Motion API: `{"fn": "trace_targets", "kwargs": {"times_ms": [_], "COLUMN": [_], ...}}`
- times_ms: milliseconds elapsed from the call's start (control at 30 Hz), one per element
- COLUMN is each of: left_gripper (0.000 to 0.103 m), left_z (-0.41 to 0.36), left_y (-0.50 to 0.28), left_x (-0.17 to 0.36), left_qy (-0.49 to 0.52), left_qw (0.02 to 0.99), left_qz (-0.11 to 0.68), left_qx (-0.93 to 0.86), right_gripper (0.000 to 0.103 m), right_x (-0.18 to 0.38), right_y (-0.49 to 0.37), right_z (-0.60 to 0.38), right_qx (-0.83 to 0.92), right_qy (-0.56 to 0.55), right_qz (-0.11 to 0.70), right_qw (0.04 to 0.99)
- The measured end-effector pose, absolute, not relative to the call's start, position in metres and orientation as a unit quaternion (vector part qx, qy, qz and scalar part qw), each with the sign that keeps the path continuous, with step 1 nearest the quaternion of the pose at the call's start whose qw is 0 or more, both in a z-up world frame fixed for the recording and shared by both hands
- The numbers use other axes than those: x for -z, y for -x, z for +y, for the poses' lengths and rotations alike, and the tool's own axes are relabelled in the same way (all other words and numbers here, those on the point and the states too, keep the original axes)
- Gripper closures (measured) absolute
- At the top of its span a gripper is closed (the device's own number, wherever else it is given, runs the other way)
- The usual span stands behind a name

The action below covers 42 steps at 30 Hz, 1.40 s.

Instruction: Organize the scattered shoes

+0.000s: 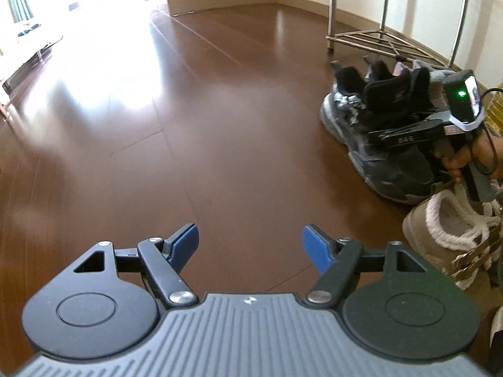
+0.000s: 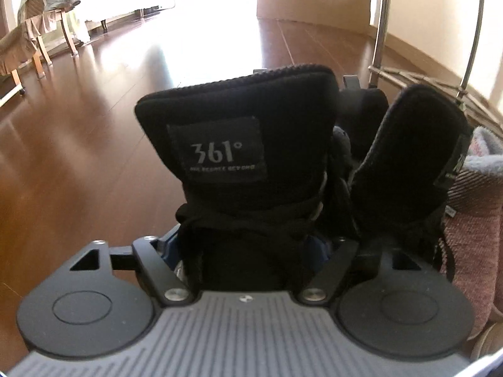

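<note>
The left gripper (image 1: pixel 251 241) hangs over bare wooden floor (image 1: pixel 195 119) with its jaws wide apart; the blue pads (image 1: pixel 316 245) hold nothing and touch nothing.

The right gripper (image 2: pixel 248 245) is down among the shoes. A black sneaker (image 2: pixel 248 157) with a "361°" label on its raised tongue fills the gap between its jaws. The pads are almost wholly hidden behind the laces and upper, so whether they press on the shoe or stand just clear of it cannot be told from its own camera. In the left wrist view the right gripper (image 1: pixel 405 136) lies across the dark sneakers, held by a hand (image 1: pixel 456 163) at its handle, and the fingertips are lost against the shoes.

The second black sneaker (image 2: pixel 418 163) sits just right of the first, with a pink knitted shoe (image 2: pixel 468 220) touching it on the far right. From the left, the grey-and-black pair (image 1: pixel 361 116) stands on the floor beside a metal rack (image 1: pixel 377 37), and a beige fleece-lined shoe (image 1: pixel 440 235) lies nearer, close to them.
</note>
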State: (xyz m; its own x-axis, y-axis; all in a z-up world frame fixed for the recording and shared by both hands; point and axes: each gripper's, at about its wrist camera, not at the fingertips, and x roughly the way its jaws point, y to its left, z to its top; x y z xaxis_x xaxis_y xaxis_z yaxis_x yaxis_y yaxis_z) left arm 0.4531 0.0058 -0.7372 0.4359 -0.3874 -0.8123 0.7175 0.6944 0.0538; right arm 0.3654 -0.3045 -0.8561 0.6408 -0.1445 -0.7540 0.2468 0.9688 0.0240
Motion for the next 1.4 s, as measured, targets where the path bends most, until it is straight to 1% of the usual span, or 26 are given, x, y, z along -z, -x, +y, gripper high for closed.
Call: {"fn": "trace_targets", "kwargs": {"times_ms": [133,167,200,233,300,400,567,600,667,767,833,867,933,1000,1067,1100,1133,1200,1267,1333,1367,1400], "left_gripper": [0.028,0.027,0.027,0.027,0.027,0.027,0.027,0.027,0.028,0.029,0.029,0.029,0.029,0.029,0.029,0.029,0.029,0.029,0.029,0.028,0.027,0.026], "left_z": [-0.011,-0.015,-0.018,-0.022,-0.035,-0.049,-0.054,-0.053,-0.049,-0.049,-0.05,-0.054,-0.059,-0.066,-0.071,-0.073,-0.074,-0.078,-0.08,-0.083,-0.085,-0.086], "left_y": [-0.441,-0.437,-0.434,-0.43,-0.432,-0.432,-0.438,-0.439,-0.441,-0.437,-0.429,-0.419,-0.407,-0.392,-0.384,-0.381,-0.38,-0.372,-0.365,-0.352,-0.344,-0.334], "left_x": [0.736,0.737,0.738,0.739,0.747,0.761,0.773,0.774,0.775,0.762,0.747,0.728,0.699,0.644,0.597,0.569,0.556,0.487,0.425,0.36,0.329,0.299], "left_qy": [-0.213,-0.215,-0.216,-0.218,-0.217,-0.222,-0.222,-0.221,-0.218,-0.214,-0.216,-0.221,-0.222,-0.216,-0.209,-0.203,-0.201,-0.178,-0.149,-0.131,-0.121,-0.103], "left_qw": [0.817,0.816,0.814,0.812,0.805,0.795,0.783,0.78,0.774,0.76,0.75,0.743,0.738,0.739,0.74,0.746,0.749,0.762,0.772,0.793,0.804,0.815], "left_qz": [0.408,0.408,0.408,0.408,0.413,0.417,0.42,0.422,0.43,0.462,0.479,0.487,0.491,0.498,0.503,0.503,0.504,0.515,0.523,0.516,0.511,0.506], "left_qx": [0.346,0.349,0.352,0.355,0.367,0.381,0.402,0.405,0.411,0.403,0.401,0.403,0.405,0.399,0.394,0.386,0.38,0.351,0.328,0.297,0.279,0.263], "right_gripper": [0.02,0.02,0.023,0.049,0.091,0.095,0.094,0.091,0.09,0.09,0.09,0.089,0.079,0.074,0.074,0.074,0.074,0.072,0.067,0.053,0.049,0.041], "right_x": [0.841,0.836,0.829,0.825,0.829,0.847,0.851,0.85,0.847,0.829,0.797,0.779,0.73,0.688,0.647,0.615,0.585,0.529,0.472,0.417,0.384,0.345], "right_y": [-0.346,-0.337,-0.322,-0.31,-0.296,-0.296,-0.31,-0.311,-0.313,-0.304,-0.291,-0.284,-0.267,-0.256,-0.245,-0.237,-0.23,-0.222,-0.215,-0.203,-0.193,-0.178], "right_z": [-0.305,-0.303,-0.3,-0.297,-0.294,-0.297,-0.299,-0.299,-0.299,-0.295,-0.292,-0.291,-0.288,-0.286,-0.29,-0.294,-0.298,-0.301,-0.304,-0.309,-0.312,-0.317], "right_qx": [0.108,0.109,0.11,0.11,0.096,0.092,0.107,0.105,0.099,0.112,0.123,0.127,0.135,0.146,0.142,0.138,0.135,0.128,0.122,0.121,0.122,0.123], "right_qy": [-0.057,-0.058,-0.064,-0.069,-0.091,-0.104,-0.109,-0.111,-0.118,-0.151,-0.158,-0.155,-0.145,-0.139,-0.151,-0.167,-0.177,-0.182,-0.187,-0.192,-0.195,-0.199], "right_qz": [0.41,0.405,0.396,0.39,0.409,0.441,0.444,0.448,0.459,0.493,0.507,0.507,0.502,0.499,0.503,0.502,0.5,0.495,0.489,0.478,0.468,0.452], "right_qw": [0.904,0.906,0.909,0.912,0.903,0.887,0.883,0.881,0.875,0.849,0.838,0.838,0.842,0.843,0.839,0.837,0.837,0.84,0.843,0.849,0.853,0.86]}}
